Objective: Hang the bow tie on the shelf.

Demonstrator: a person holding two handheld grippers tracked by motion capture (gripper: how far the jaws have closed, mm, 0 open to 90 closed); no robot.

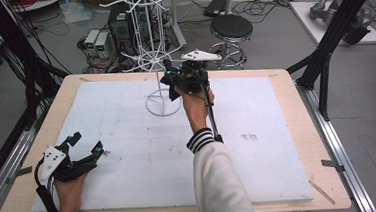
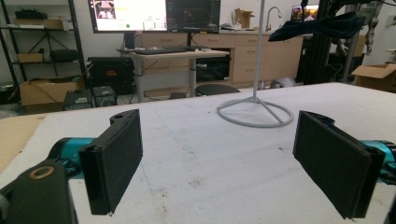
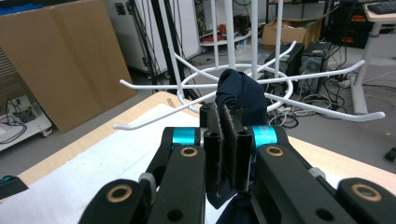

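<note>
Right gripper (image 3: pixel 227 154), centre frame, jaws clamped on dark navy cloth (image 3: pixel 243 95) beside white wire hanging rack (image 3: pixel 233 81); best lifted over a prong before release. Left gripper (image 2: pixel 219 163) rests wide open, empty.

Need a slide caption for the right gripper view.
Right gripper shut on a dark navy cloth, held up at the white wire rack arms.
</note>
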